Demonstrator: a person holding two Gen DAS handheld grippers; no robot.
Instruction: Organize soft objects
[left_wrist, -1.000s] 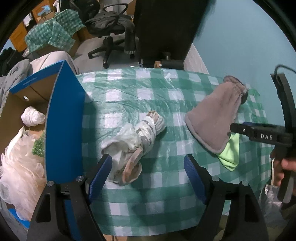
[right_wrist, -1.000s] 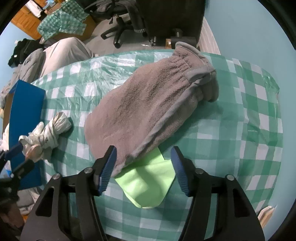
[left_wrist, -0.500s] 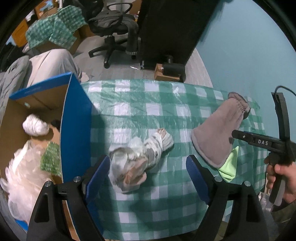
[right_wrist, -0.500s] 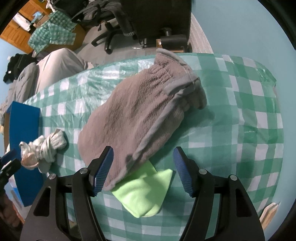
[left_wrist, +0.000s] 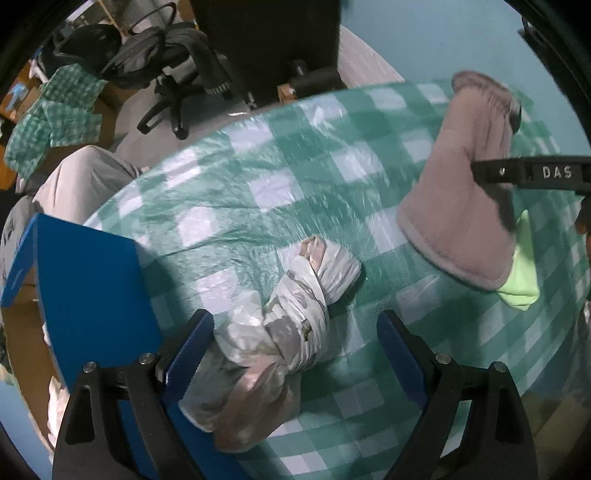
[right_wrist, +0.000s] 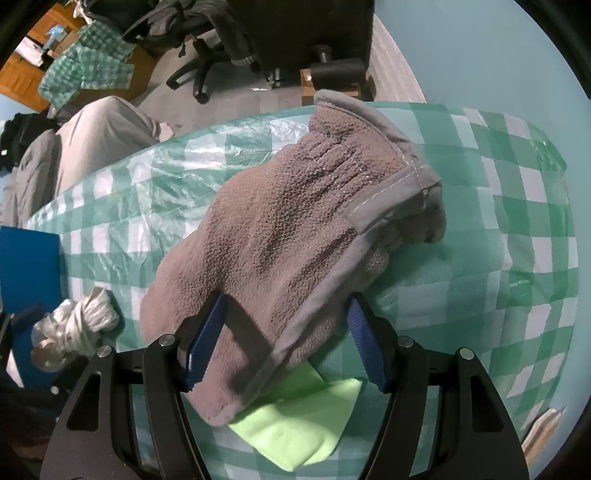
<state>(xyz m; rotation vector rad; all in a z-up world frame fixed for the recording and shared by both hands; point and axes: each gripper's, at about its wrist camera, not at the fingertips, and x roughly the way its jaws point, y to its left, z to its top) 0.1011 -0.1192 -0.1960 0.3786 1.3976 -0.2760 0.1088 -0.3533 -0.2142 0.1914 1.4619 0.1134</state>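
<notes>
Both sets of fingers wide: left gripper (left_wrist: 295, 350) straddles knotted plastic-bag bundle (left_wrist: 284, 325), right gripper (right_wrist: 284, 339) straddles grey fleece mitt (right_wrist: 291, 236); close deep on bulk, not edges.

wall: a flat teal-blue wall (right_wrist: 480, 55) is seen behind the table, evenly lit
floor: grey floor (right_wrist: 236, 92), partly hidden by stuff piled around
table cover: a green-and-white checked cloth (left_wrist: 295, 155) under clear plastic is spread over the table
chair: a black office chair (left_wrist: 177, 62) on a star base is parked further back, dark clothes dumped on it
left corner: wooden furniture (right_wrist: 22, 74) with a checked cloth (right_wrist: 88, 62) draped nearby
</notes>
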